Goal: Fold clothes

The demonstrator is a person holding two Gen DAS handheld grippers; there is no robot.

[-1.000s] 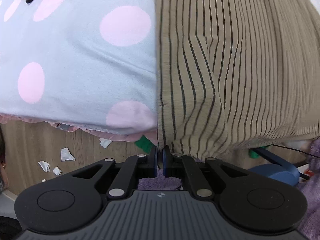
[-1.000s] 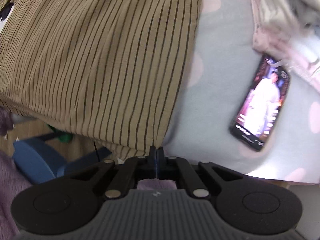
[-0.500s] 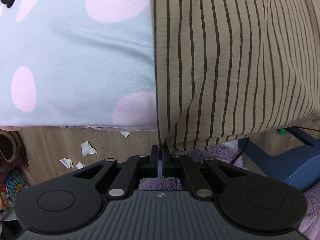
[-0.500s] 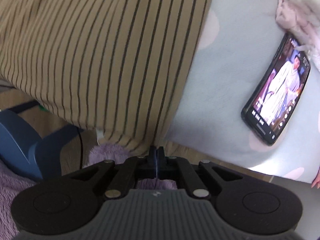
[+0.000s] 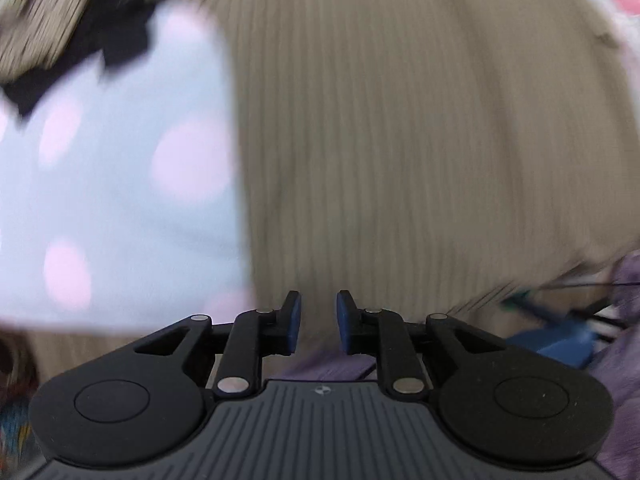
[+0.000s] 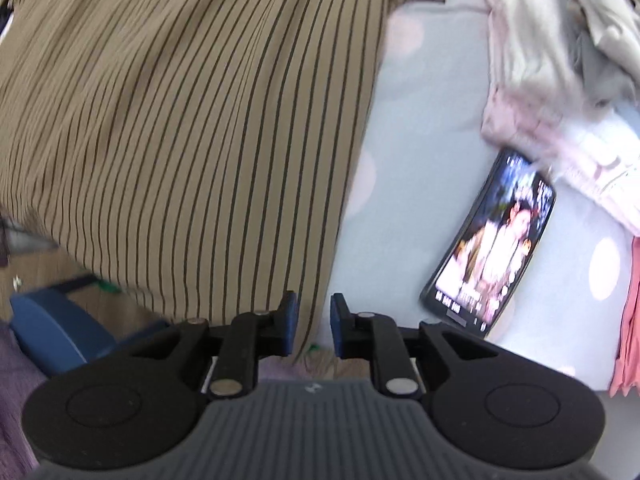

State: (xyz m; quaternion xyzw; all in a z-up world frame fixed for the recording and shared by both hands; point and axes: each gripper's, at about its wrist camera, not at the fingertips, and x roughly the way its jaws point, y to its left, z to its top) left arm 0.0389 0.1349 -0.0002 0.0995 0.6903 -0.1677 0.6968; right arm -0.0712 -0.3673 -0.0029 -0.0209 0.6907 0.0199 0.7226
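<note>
Both the left gripper (image 5: pixel 318 322) and right gripper (image 6: pixel 311 326) have jaws parted, holding nothing, at the striped shirt's (image 6: pixel 192 132) near hem. Looks like a fold release; next, regrip an edge.

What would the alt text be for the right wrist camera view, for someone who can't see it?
The right gripper, jaws open and empty, points at the edge of a tan striped garment spread over a pale blue blanket with pink dots. To the right, a phone with its screen lit lies on the blanket beside a heap of pale clothes.
</note>
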